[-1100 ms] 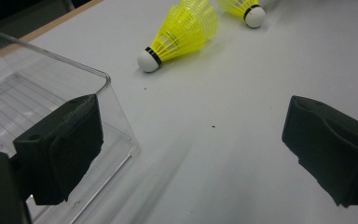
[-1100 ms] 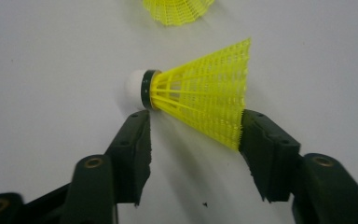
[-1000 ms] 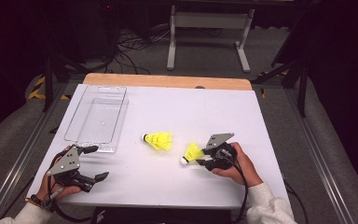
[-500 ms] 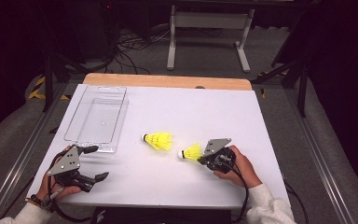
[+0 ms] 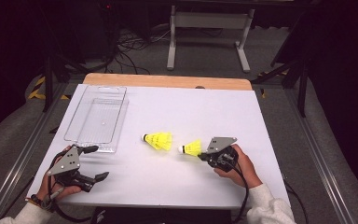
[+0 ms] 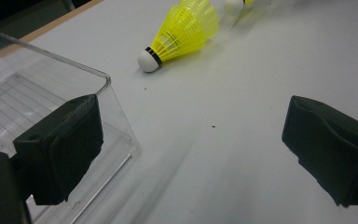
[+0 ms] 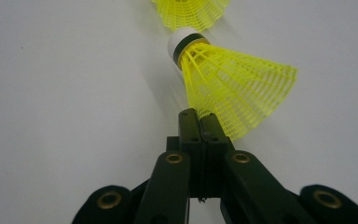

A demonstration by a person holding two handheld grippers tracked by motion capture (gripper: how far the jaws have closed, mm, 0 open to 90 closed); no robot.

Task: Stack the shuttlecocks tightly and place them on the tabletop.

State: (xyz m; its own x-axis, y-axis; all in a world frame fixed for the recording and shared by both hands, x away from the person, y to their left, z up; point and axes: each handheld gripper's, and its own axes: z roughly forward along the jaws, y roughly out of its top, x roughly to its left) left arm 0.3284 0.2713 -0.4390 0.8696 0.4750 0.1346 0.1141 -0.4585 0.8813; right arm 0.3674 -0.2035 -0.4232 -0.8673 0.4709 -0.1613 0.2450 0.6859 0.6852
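We see a white table (image 5: 168, 116) with a clear plastic tray (image 5: 96, 119) lying at its far left. Two yellow shuttlecocks lie near the middle, both on their sides with white cork tips pointing left. The left shuttlecock (image 5: 158, 139) rests free on the table, well apart from the tray and just beside its neighbour. The right shuttlecock (image 5: 191, 148) sits a little nearer to us and to the right.

The right gripper (image 5: 204, 156), held in the person's right hand (image 5: 240, 164), reaches toward that right shuttlecock from the right. In the right gripper view we see its jaws pressed together, pinching the rim of the right shuttlecock's (image 7: 233, 88) mesh skirt. The cork tip points away from the gripper, and the skirt of the left shuttlecock (image 7: 191, 11) shows at the far edge of that view.

The left gripper (image 5: 94, 163) rests at the near left of the table in the person's left hand (image 5: 60, 184), just near of the tray's near edge. Its jaws stand wide apart with nothing between them. In the left gripper view we see one jaw in front of the tray's (image 6: 51, 93) near corner, the left shuttlecock (image 6: 182, 32) lying farther off on the table.
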